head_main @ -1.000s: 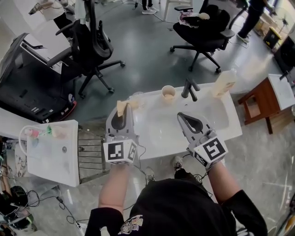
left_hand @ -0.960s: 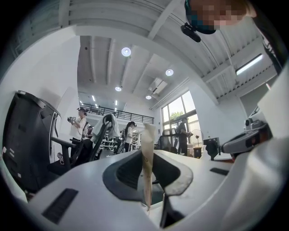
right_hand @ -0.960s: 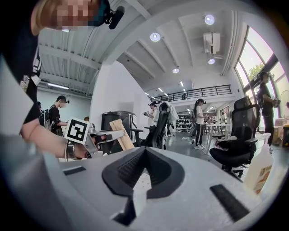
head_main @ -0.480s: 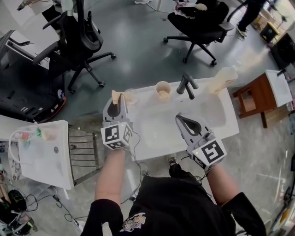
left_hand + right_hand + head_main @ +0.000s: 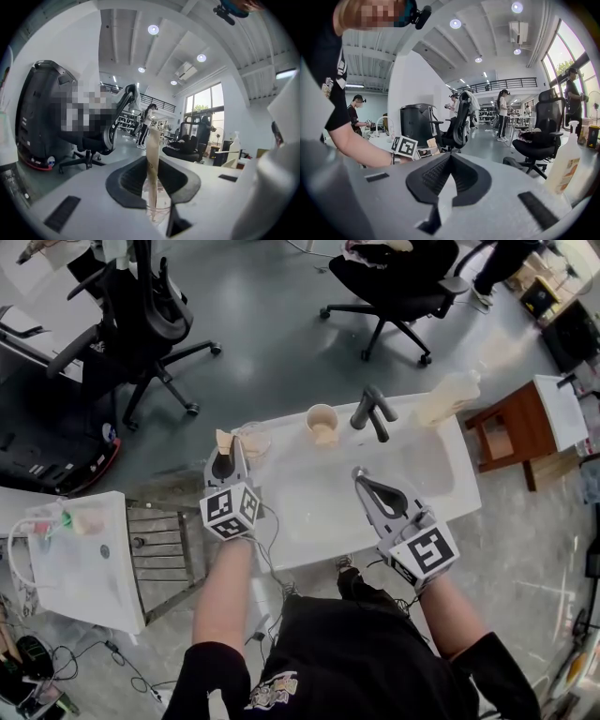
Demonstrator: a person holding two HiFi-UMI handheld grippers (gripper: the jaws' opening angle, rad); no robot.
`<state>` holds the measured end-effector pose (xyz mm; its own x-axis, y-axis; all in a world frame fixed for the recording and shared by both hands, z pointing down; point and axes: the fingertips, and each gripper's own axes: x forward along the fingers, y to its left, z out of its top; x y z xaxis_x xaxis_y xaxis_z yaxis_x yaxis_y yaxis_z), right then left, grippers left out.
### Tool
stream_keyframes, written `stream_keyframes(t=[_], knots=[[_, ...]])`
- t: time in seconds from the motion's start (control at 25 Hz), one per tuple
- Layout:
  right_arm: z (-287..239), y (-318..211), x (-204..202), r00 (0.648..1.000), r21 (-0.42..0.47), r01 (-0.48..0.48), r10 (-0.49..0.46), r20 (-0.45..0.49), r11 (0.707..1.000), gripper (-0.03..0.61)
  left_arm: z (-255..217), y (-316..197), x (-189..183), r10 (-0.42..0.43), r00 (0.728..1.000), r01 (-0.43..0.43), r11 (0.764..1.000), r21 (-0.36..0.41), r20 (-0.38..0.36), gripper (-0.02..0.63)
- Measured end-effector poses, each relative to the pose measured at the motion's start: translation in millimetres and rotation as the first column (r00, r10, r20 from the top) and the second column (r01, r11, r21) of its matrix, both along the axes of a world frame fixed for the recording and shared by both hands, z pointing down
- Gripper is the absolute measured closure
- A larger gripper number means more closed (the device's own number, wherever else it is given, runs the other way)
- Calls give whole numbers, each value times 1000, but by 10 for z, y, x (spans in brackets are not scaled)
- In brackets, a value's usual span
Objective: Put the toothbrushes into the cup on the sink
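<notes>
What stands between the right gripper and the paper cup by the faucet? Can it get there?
Probably yes. The right gripper, shut and empty, hangs over the sink; only bare basin lies between it and the paper cup. The faucet stands to the cup's right, off that path.

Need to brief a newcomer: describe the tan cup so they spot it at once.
Find the white sink; on its back rim, just left of the dark tap, stands the tan cup. Unlike the clear cup farther left, it is opaque.
</notes>
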<state>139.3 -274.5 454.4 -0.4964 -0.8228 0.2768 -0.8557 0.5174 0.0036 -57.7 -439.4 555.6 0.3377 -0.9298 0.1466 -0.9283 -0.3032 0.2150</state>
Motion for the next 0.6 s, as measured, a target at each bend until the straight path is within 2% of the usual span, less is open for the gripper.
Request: stream_keyframes(t=[0.16, 0.32, 0.6], knots=[[5, -36, 0, 1000, -2, 5, -5, 3, 1000, 572, 87, -2, 8, 7, 1000, -6, 999, -32, 23, 554], [-5, -50, -60, 1000, 3, 16, -16, 9, 1000, 571, 109, 16, -7, 23, 998, -21, 999, -47, 50, 497], [-31, -42, -184, 999, 11, 29, -30, 14, 1000, 571, 66, 98, -120, 28, 998, -25, 999, -45, 60, 448]])
